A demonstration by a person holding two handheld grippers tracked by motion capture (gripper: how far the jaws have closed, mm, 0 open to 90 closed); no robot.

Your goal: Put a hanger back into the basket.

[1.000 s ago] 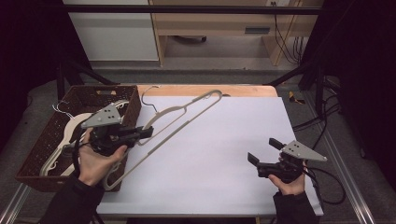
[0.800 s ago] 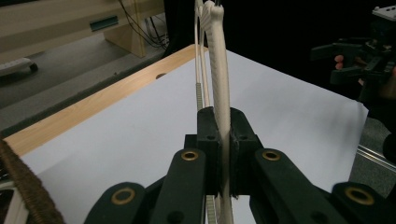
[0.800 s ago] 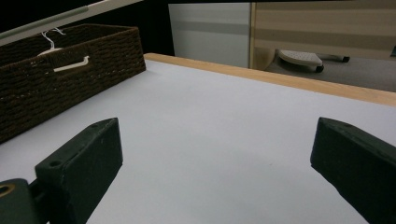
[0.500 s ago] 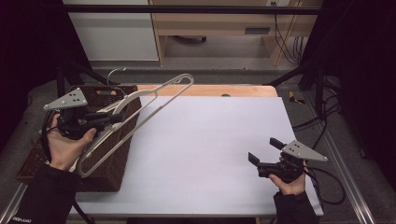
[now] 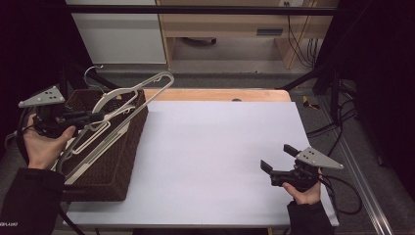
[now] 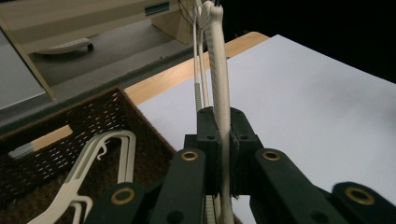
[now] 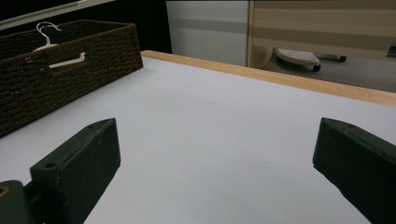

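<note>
The left hand (image 5: 41, 147) is raised at the far left, forearm angling up from the bottom corner, its left gripper (image 5: 95, 117) pointing level to the right — jaws clamped tight together. The right hand (image 5: 304, 188) sits low near the bottom right; its right gripper (image 5: 276, 159) points left — jaws spread wide.

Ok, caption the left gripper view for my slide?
Left claw shut on a white hanger above the wicker basket.

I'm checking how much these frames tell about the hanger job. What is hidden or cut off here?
- Left gripper view: the held hanger runs past the top edge; its hook is cut off.
- Left gripper view: the left gripper covers part of the basket.
- Right gripper view: the basket's wall hides its contents, bar one hook.
- High view: the basket's near-left corner sits behind the sleeve.
</note>
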